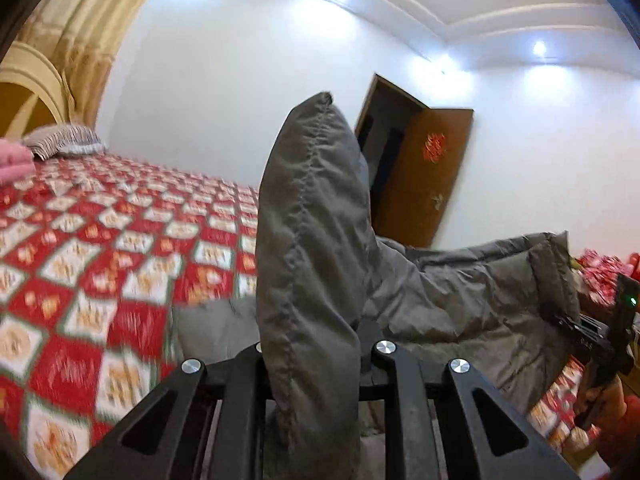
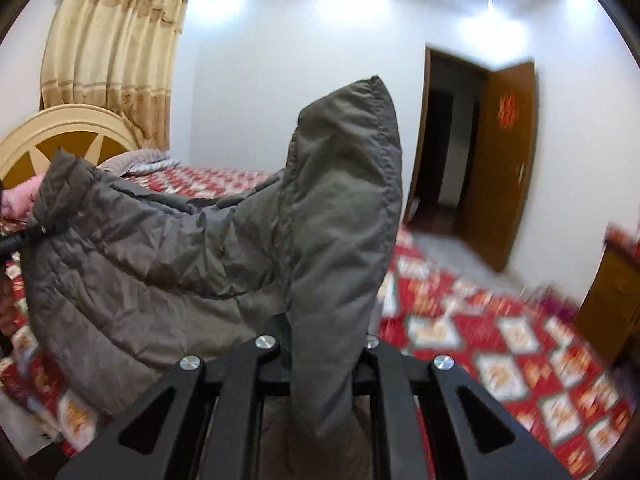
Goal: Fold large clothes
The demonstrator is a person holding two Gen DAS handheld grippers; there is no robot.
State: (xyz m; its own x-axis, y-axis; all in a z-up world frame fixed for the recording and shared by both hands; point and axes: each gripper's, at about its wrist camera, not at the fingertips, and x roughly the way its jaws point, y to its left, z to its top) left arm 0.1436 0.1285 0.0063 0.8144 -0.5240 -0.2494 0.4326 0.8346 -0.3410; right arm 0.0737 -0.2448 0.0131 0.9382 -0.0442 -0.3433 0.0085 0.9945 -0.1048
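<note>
A grey padded jacket (image 1: 460, 288) hangs stretched between my two grippers above the bed. My left gripper (image 1: 316, 356) is shut on one corner of it, and a fold of the fabric stands up between the fingers. My right gripper (image 2: 324, 344) is shut on the other corner, with a fold (image 2: 344, 200) rising in front of the camera. The jacket's body (image 2: 140, 264) sags toward the left in the right wrist view. The right gripper also shows at the right edge of the left wrist view (image 1: 592, 336). The fingertips are hidden by cloth.
A bed with a red and white patterned cover (image 1: 100, 260) lies below. A striped pillow (image 1: 60, 140) and pink cloth (image 1: 12, 160) sit at its head by a cream headboard (image 2: 60, 136). A brown door (image 2: 504, 160) stands open. A wooden cabinet (image 2: 612, 300) is at the right.
</note>
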